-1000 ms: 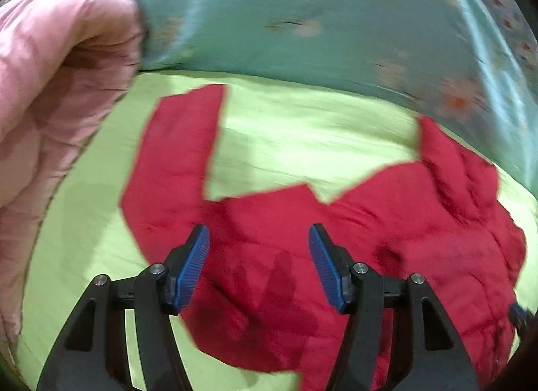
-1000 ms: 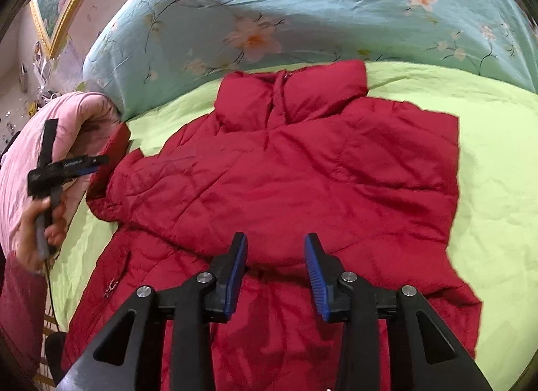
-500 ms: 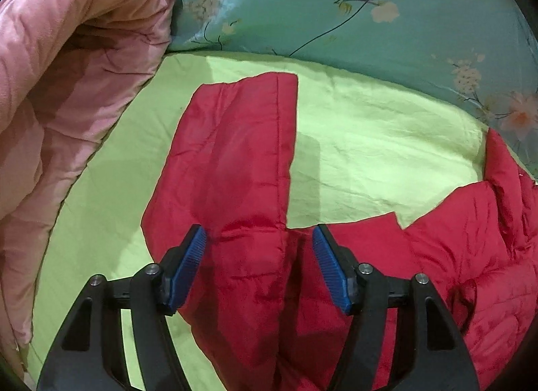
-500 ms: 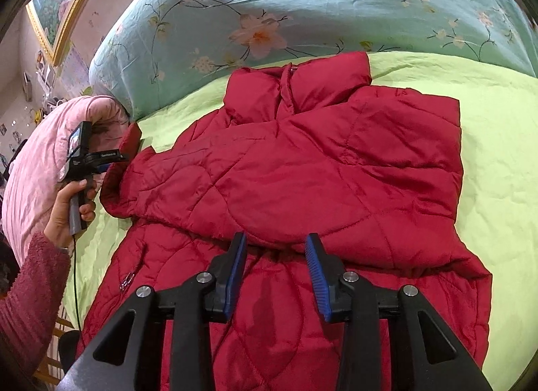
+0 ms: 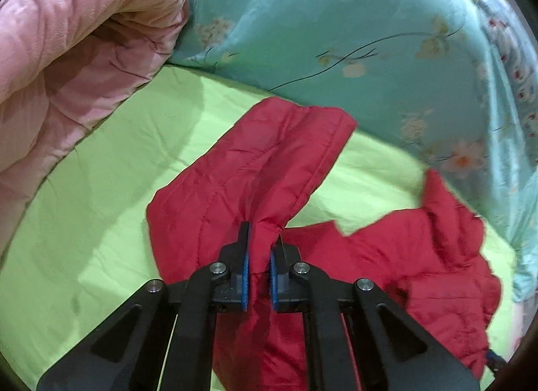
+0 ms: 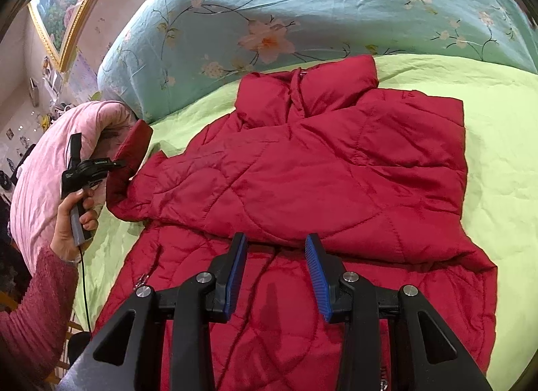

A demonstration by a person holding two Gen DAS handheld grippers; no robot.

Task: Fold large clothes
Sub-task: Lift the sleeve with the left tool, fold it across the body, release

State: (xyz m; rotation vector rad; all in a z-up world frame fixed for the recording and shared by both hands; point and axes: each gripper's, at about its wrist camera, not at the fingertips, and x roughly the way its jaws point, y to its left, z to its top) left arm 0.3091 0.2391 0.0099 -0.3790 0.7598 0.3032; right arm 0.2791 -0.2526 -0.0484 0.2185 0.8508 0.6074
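A red quilted jacket (image 6: pixel 336 169) lies spread on the lime-green sheet (image 6: pixel 497 142), collar toward the far side and its right half folded in. In the left wrist view my left gripper (image 5: pixel 262 236) is shut on the jacket's left sleeve (image 5: pixel 262 162), which bunches between the blue pads. The right wrist view shows the same gripper (image 6: pixel 117 165) at the far left, gripping that sleeve (image 6: pixel 132 152) and lifting it. My right gripper (image 6: pixel 277 246) hovers open over the jacket's lower middle, with nothing between its fingers.
A rolled pink quilt (image 5: pixel 67 54) lies along the bed's left side. A teal floral duvet (image 5: pixel 336 21) is heaped across the far side. A hand (image 6: pixel 67 222) in a pink sleeve holds the left gripper. A framed picture (image 6: pixel 67 4) hangs at upper left.
My left gripper went from open above the sleeve to shut on it, and the sleeve now bunches up and tilts right. The right gripper has hardly moved.
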